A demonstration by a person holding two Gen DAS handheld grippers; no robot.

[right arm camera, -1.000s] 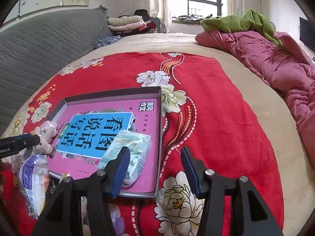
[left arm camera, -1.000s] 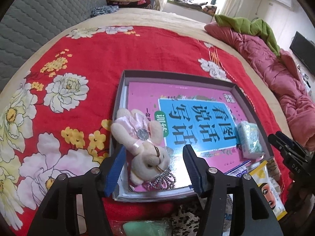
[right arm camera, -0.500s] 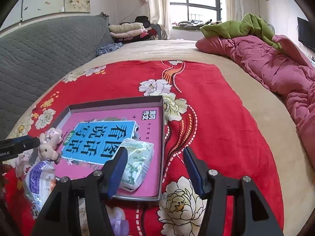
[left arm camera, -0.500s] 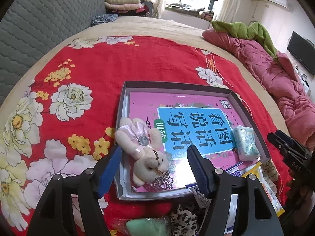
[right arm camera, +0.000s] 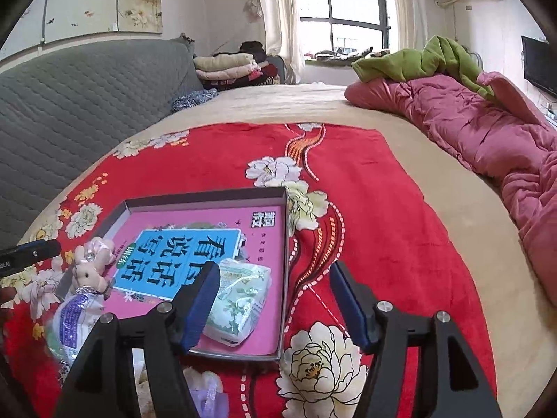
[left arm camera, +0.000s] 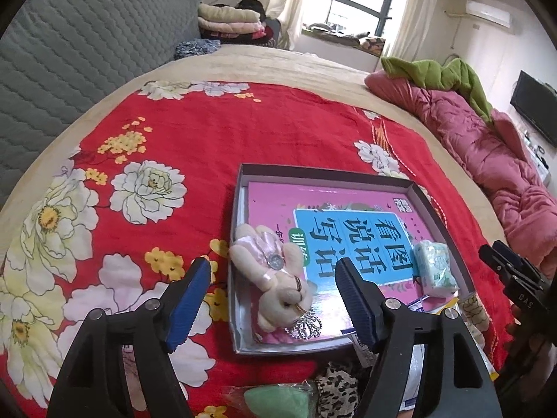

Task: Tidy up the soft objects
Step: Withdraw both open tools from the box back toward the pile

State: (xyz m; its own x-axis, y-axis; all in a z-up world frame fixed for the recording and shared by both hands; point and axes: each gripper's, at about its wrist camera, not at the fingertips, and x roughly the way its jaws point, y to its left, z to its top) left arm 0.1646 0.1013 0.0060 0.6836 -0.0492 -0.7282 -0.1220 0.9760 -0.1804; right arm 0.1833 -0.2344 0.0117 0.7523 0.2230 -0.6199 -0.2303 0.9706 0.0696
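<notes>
Left tongs (left arm camera: 271,299) and right tongs (right arm camera: 275,299), jaws just widened and spread, grip nothing. Plush rabbit (left arm camera: 278,278) and tissue pack (right arm camera: 240,303) lie in a shallow tray (left arm camera: 327,172) on a red floral blanket (left arm camera: 216,132) covering the bed; grey headboard (right arm camera: 80,94), window (right arm camera: 348,10) beyond.

Red blanket (left arm camera: 216,146) (white, yellow flowers), pink book (right arm camera: 209,223).
</notes>
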